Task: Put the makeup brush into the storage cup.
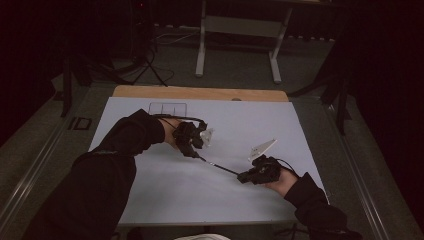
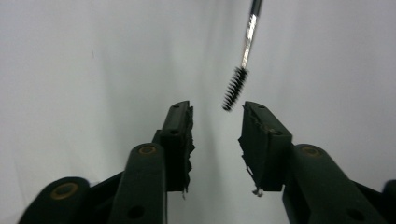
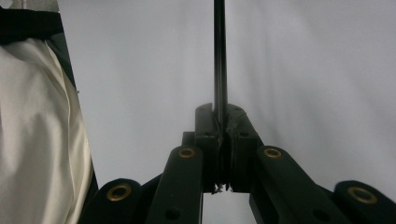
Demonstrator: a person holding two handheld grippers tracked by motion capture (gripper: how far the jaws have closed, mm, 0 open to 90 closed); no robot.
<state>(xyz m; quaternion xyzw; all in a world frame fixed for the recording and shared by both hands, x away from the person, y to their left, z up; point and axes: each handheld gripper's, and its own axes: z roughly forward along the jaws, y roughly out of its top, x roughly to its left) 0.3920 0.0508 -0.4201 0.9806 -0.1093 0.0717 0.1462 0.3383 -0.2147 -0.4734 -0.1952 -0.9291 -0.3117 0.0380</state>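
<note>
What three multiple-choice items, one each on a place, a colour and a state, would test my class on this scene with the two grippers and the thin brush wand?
1. Where is the brush head?
A. just ahead of the left gripper
B. under the table
C. on the floor

2. What colour is the table cover?
A. red
B. white
C. green

3. How does the right gripper stand?
A. wide open
B. lying unheld
C. shut on the brush wand

Answers: 1 A, bristles hang near its open fingers; 2 B, the sheet is white; 3 C, its fingers clamp the stem.
</note>
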